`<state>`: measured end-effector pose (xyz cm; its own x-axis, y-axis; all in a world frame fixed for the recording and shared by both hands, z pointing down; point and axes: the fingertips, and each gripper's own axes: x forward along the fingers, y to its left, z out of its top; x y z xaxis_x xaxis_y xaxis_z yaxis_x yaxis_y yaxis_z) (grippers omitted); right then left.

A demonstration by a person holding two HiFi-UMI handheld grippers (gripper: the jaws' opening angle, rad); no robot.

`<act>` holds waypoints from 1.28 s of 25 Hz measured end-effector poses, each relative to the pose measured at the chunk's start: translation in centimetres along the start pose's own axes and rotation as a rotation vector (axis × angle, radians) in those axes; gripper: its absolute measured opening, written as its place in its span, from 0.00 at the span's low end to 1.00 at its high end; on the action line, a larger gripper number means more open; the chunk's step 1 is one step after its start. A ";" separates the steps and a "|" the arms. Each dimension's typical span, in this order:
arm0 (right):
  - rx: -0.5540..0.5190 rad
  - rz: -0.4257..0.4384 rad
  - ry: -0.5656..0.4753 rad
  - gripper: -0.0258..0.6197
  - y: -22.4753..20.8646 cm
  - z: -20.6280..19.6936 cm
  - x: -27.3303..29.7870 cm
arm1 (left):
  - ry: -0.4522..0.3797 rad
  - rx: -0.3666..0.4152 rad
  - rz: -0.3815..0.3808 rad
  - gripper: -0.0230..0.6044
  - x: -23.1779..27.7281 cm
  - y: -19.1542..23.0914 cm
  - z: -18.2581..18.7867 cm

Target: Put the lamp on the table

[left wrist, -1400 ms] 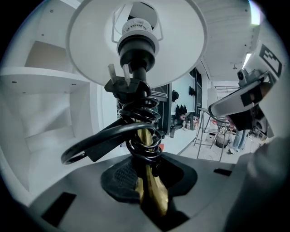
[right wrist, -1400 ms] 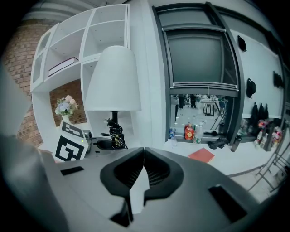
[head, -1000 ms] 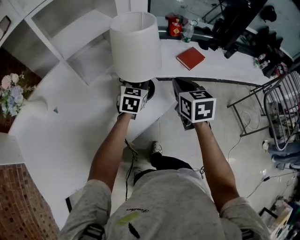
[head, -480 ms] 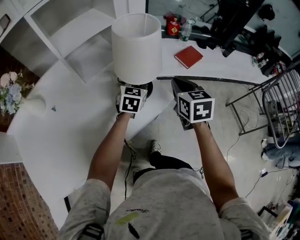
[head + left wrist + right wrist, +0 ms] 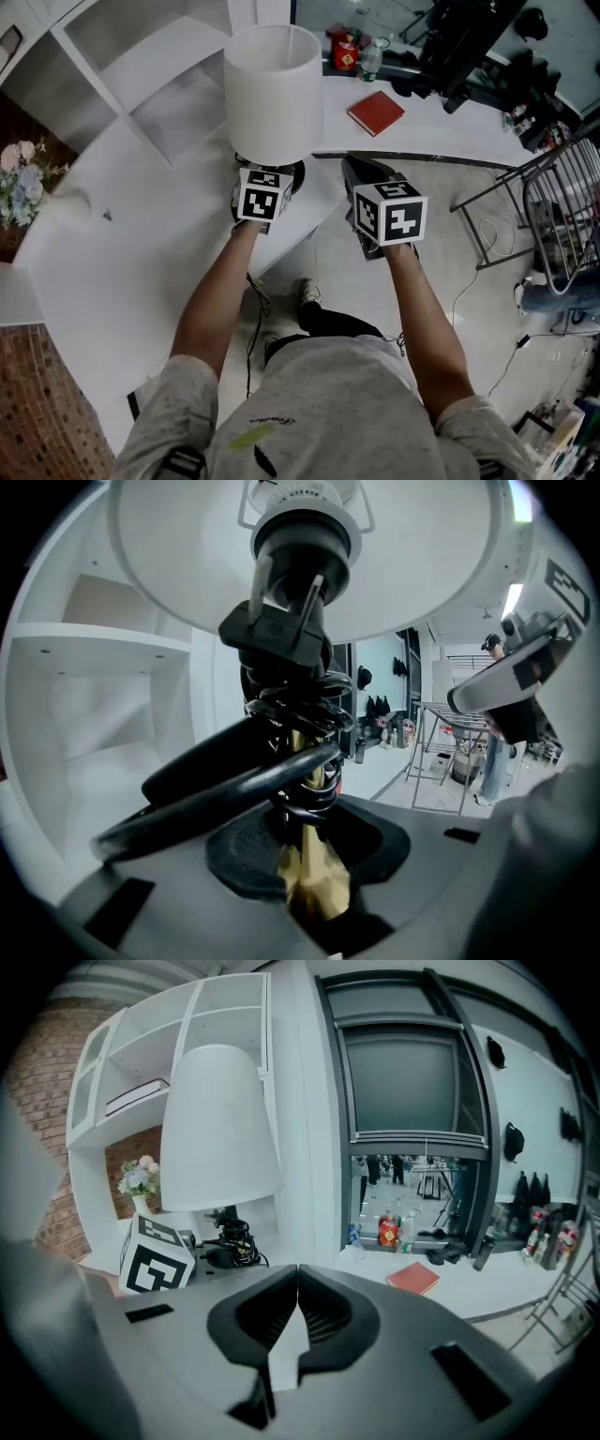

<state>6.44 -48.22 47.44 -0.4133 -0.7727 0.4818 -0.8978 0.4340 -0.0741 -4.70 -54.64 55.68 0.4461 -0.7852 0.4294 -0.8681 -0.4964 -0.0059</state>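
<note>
The lamp with its white drum shade (image 5: 274,89) stands upright near the corner of the white table (image 5: 122,253), its dark base (image 5: 298,174) resting on the tabletop. My left gripper (image 5: 269,172) reaches in under the shade. In the left gripper view, the brass stem (image 5: 311,892) stands between the opening jaws of the left gripper (image 5: 309,841). A dark gap shows beside the stem. The black cord (image 5: 298,710) is coiled round the stem, with the plug (image 5: 281,630) above it. My right gripper (image 5: 359,175) hovers beside the table's corner, above the floor. In its own view the right gripper (image 5: 298,1314) is shut and empty.
White shelving (image 5: 141,56) stands behind the lamp. A vase of flowers (image 5: 23,183) sits at the table's far left. A red book (image 5: 377,112), a red can (image 5: 350,53) and a bottle (image 5: 374,58) lie on the counter beyond. A metal rack (image 5: 562,216) stands at the right.
Nothing has clearly moved. Both grippers and the lamp keep their places, apart from a slight shift of the view.
</note>
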 end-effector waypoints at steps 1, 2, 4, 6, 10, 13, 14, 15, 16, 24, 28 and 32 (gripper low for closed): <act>0.000 -0.001 0.000 0.05 0.0 0.0 0.0 | 0.002 0.001 -0.001 0.23 0.0 0.0 0.0; -0.001 -0.003 0.001 0.05 0.1 -0.1 0.0 | 0.006 0.002 -0.002 0.23 0.0 0.0 0.0; -0.002 -0.009 0.004 0.05 0.2 -0.2 -0.1 | 0.014 0.004 -0.009 0.24 -0.2 -0.1 -0.1; -0.001 -0.015 0.005 0.05 0.2 -0.2 -0.3 | 0.013 0.007 -0.020 0.26 -0.6 -0.2 0.0; 0.020 -0.020 -0.002 0.05 0.6 -0.1 -0.8 | 0.013 -0.003 -0.038 0.28 -1.4 -0.3 0.1; 0.030 -0.018 -0.009 0.05 1.1 -0.1 -1.3 | 0.017 -0.008 -0.044 0.28 -2.4 -0.5 0.2; 0.034 -0.017 -0.011 0.05 1.3 -0.1 -1.6 | 0.020 -0.010 -0.046 0.28 -2.7 -0.6 0.2; 0.038 -0.018 -0.013 0.05 1.4 -0.1 -1.8 | 0.023 -0.012 -0.047 0.28 -3.1 -0.7 0.2; 0.042 -0.018 -0.016 0.05 1.6 -0.1 -2.0 | 0.027 -0.015 -0.048 0.28 -3.4 -0.7 0.1; 0.040 -0.015 -0.034 0.05 3.3 0.0 -3.2 | 0.042 -0.020 -0.031 0.28 -6.8 0.2 -0.3; 0.044 -0.006 -0.047 0.05 4.0 0.4 -3.6 | 0.033 -0.020 -0.018 0.27 -8.2 0.5 0.2; 0.049 0.000 -0.060 0.05 4.5 0.9 -4.2 | 0.016 -0.042 -0.020 0.26 -9.7 0.3 0.9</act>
<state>3.99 -43.41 44.27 -0.4199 -0.8001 0.4283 -0.9038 0.4114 -0.1177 -9.07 -47.46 50.66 0.4601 -0.7694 0.4432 -0.8677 -0.4955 0.0406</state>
